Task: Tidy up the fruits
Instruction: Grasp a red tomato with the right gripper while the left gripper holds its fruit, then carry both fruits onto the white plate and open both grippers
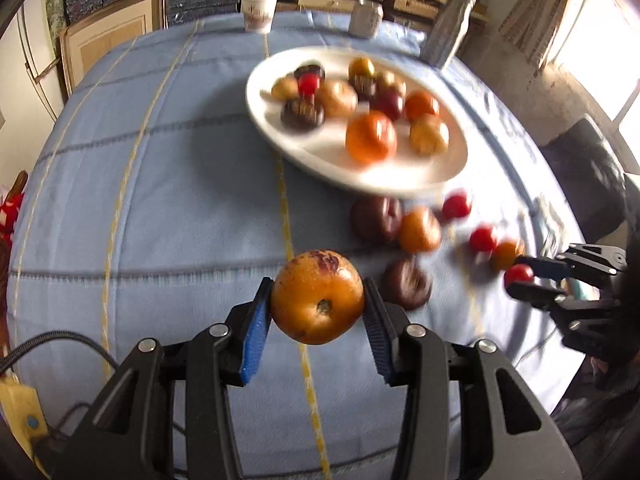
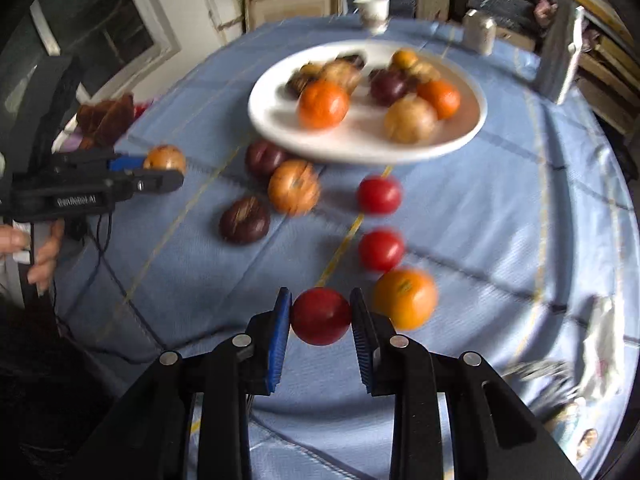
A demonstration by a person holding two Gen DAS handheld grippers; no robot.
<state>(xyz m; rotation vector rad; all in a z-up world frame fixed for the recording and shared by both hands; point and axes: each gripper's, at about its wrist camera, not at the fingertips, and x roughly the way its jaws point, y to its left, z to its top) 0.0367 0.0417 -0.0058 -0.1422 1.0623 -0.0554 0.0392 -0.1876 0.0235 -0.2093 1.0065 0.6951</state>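
Two hand-held grippers work over a round table draped in a blue checked tablecloth (image 1: 160, 200), each clamped on a piece of fruit and held clear of the cloth. The left gripper (image 1: 317, 300) pinches a mottled orange fruit (image 1: 317, 298) between its blue pads, the fruit showing a dark blemish on top. The right gripper (image 2: 321, 316) is closed tight on a small red fruit (image 2: 321, 316). Beyond them, a white plate (image 2: 280, 120) near the table's far side holds a heap of orange, yellow-brown and dark purple fruits. More fruit lies loose on the cloth just in front of the plate: in the right wrist view, two red fruits (image 2: 379, 194) in a row, an orange one (image 2: 405, 299) just beside the right gripper, a dark purple fruit (image 2: 245, 220), a yellow-brown one (image 2: 294, 187) and another purple one (image 2: 264, 157) touching the plate's edge. A white paper cup (image 1: 259, 11) and a pale jar (image 1: 365, 17) stand at the far rim of the table. A person's fingers (image 2: 44, 256) curl round the left gripper's handle.
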